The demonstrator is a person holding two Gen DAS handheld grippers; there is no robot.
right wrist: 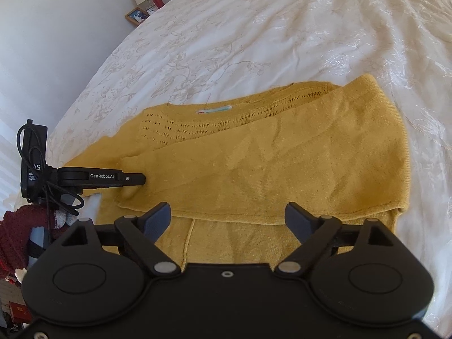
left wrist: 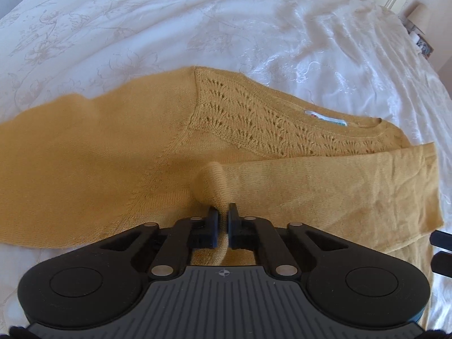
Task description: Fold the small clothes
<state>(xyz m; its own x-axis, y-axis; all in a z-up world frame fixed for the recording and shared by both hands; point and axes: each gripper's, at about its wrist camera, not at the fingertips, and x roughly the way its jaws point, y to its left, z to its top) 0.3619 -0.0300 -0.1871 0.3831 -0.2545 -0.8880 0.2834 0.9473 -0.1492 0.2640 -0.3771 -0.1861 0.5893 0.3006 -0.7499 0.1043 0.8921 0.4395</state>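
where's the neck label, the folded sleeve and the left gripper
neck label (right wrist: 214, 109): right wrist view, middle of the white tag inside the collar
folded sleeve (right wrist: 282, 166): right wrist view, flat middle of the sleeve laid across the sweater
left gripper (left wrist: 223, 217): left wrist view, between the fingertips, shut on a pinch of sweater

One sweater (left wrist: 113, 155) — two grippers (left wrist: 223, 212) — one bedspread (left wrist: 197, 22)

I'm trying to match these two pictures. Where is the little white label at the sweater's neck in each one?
Left wrist view: the label sits right of centre, just inside the neckline.
Right wrist view: the label sits near the middle, upper half, at the neckline.
Shared landmark: the lacy knit band under the collar.
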